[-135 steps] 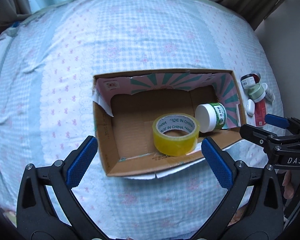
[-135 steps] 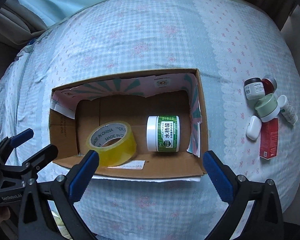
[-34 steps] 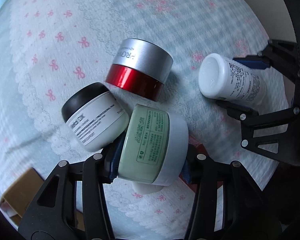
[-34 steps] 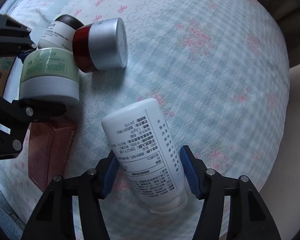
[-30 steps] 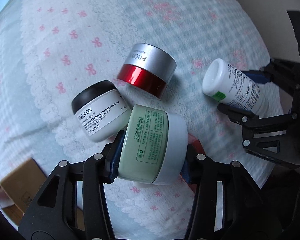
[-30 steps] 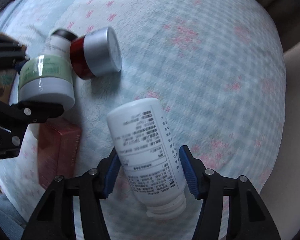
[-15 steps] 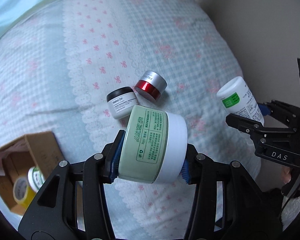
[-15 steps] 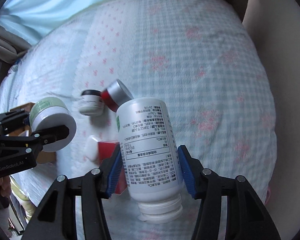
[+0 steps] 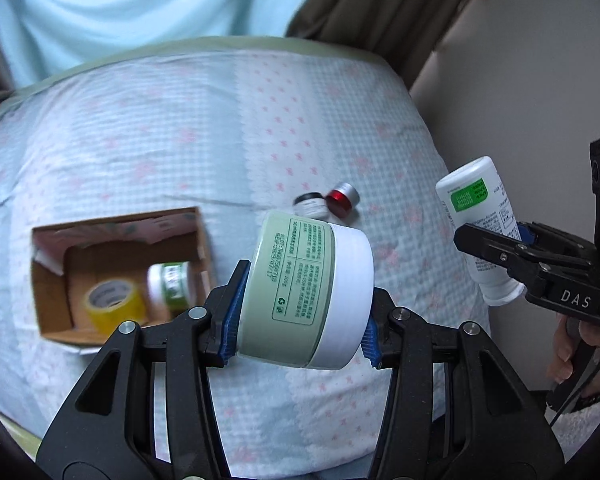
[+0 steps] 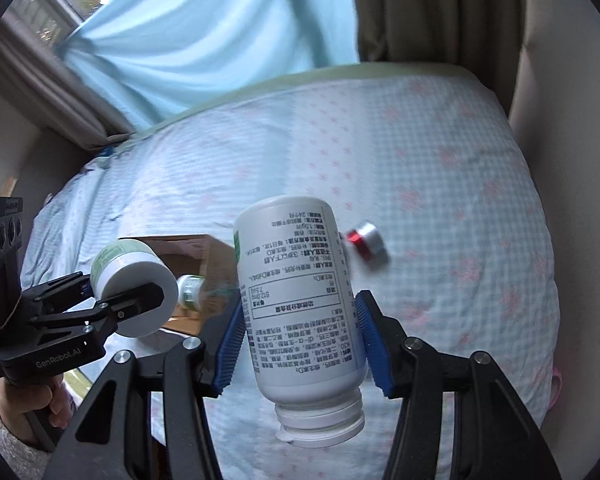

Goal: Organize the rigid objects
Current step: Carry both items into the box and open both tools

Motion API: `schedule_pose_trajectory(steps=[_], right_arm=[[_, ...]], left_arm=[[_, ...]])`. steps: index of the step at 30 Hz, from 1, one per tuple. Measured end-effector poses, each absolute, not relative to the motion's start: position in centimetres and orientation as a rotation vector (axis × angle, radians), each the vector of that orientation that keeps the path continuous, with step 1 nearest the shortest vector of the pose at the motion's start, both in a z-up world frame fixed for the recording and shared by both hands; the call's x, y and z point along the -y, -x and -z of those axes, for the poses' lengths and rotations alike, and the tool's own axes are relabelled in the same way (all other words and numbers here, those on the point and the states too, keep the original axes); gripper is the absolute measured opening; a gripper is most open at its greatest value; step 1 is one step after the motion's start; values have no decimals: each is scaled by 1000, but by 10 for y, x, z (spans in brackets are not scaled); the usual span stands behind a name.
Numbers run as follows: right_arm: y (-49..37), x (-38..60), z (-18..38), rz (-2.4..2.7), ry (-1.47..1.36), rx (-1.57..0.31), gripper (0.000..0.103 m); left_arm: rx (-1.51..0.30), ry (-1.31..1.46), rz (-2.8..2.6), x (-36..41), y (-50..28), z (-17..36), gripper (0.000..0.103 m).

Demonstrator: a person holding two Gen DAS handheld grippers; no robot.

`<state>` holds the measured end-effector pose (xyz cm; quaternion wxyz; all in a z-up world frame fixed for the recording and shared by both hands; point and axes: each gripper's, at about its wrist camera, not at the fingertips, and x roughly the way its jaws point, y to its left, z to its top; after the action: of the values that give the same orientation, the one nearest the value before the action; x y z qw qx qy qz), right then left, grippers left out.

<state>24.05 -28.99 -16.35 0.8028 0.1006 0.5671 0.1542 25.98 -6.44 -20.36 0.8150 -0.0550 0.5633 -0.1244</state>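
Observation:
My left gripper (image 9: 300, 320) is shut on a pale green jar with a white lid (image 9: 304, 294) and holds it high above the bed; the jar also shows in the right wrist view (image 10: 134, 288). My right gripper (image 10: 300, 344) is shut on a white pill bottle (image 10: 296, 300), cap toward the camera, also lifted; the bottle shows at the right of the left wrist view (image 9: 480, 228). The open cardboard box (image 9: 50, 312) lies on the bed to the left. It holds a yellow tape roll (image 9: 114, 306) and a green-labelled white jar (image 9: 170, 286).
A black-lidded white jar (image 9: 310, 205) and a red jar with a silver lid (image 9: 342, 200) lie on the blue checked bedspread (image 9: 140, 152) right of the box. Curtains hang behind the bed. A wall runs along the bed's right side.
Both grippers have risen well above the bed with their loads and drawn back. The box has come back into view at the left, and the jars left on the bed look much smaller.

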Motion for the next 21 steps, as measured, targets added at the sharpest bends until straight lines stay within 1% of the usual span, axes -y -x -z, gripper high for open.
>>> schedule_pose_trajectory(steps=[4, 9, 16, 21], right_arm=[[-230, 246, 140, -390, -204, -1189, 50], [-222, 187, 132, -431, -205, -1188, 50], [-224, 99, 157, -412, -243, -1241, 50], [-232, 36, 186, -374, -287, -1305, 50]], left_arm=[[-1170, 147, 216, 12, -242, 182, 39], [-1159, 190, 181, -61, -229, 177, 39], [-1202, 222, 180, -166, -243, 203, 39], [-1257, 190, 200, -221, -267, 242, 39]])
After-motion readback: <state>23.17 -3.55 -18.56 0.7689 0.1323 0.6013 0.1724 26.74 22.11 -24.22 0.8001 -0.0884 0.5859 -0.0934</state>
